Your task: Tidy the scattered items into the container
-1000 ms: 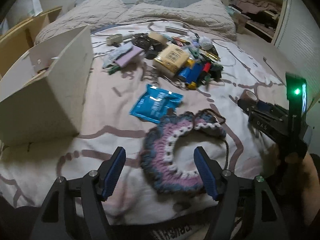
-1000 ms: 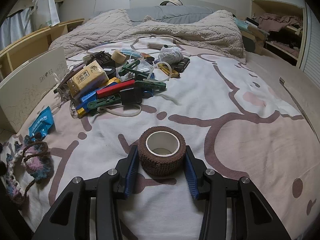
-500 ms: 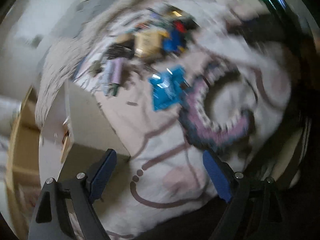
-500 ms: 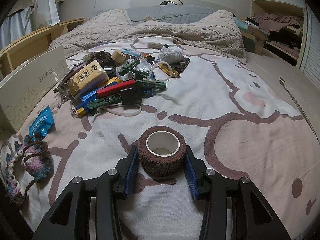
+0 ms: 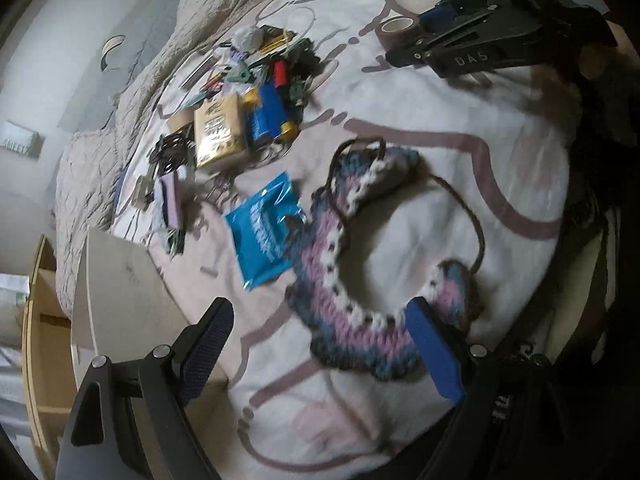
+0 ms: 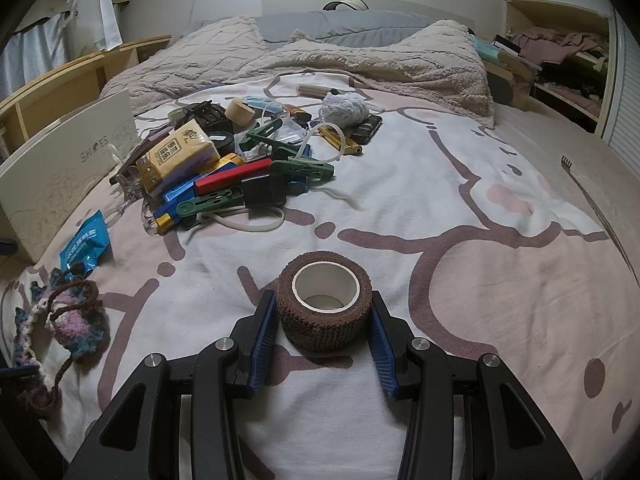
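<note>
A crocheted pink, blue and white piece (image 5: 320,276) lies curled on the bed sheet. My left gripper (image 5: 320,306) hangs over its near edge, jaws wide open, with part of the piece between the fingers and the pads not pressing on it. The same piece shows at the lower left (image 6: 76,320) of the right wrist view. My right gripper (image 6: 322,296) is shut on a brown bandage roll (image 6: 324,312) that stands on the sheet. From the left wrist view that gripper (image 5: 400,32) and the roll (image 5: 396,24) sit at the top right. The white shoe box (image 5: 120,280) stands to the left.
A blue foil packet (image 5: 260,228) lies beside the crocheted piece. A pile of clips, a tissue pack and small items (image 6: 224,160) sits mid-bed, near the shoe box (image 6: 68,168). A rumpled beige blanket (image 6: 360,60) covers the far end. A thin back-scratcher (image 6: 592,200) lies at the right.
The left wrist view has rolled sharply and the left jaws have opened wider, closing in on the crocheted piece. The right gripper and the roll have not moved.
</note>
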A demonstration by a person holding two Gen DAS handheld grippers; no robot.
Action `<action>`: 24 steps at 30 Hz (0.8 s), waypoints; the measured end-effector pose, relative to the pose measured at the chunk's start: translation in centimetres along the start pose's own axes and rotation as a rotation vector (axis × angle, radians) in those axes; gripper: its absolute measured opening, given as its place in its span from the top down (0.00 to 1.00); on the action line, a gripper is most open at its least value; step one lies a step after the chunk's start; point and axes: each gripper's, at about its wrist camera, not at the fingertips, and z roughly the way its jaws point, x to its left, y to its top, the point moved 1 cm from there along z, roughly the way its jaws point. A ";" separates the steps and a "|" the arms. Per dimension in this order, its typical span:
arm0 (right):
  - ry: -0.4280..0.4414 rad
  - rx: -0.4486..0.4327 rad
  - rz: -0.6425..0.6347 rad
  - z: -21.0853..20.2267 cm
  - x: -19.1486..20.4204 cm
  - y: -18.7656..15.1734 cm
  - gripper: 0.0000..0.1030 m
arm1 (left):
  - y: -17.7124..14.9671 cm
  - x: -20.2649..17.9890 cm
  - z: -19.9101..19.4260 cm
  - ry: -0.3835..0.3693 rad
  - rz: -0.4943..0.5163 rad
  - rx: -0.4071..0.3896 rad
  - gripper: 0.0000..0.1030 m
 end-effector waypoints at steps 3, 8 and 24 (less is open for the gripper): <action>0.001 -0.001 -0.002 0.0 0.0 0.0 0.57 | 0.5 -0.5 -0.2 -0.018 0.040 -0.014 0.14; 0.000 -0.001 -0.003 0.0 0.0 0.0 0.57 | 0.3 -0.2 -1.5 -0.065 0.080 -0.011 0.14; 0.001 0.000 -0.005 0.0 0.1 0.0 0.57 | -1.0 -1.2 -0.1 -0.084 0.178 0.020 0.14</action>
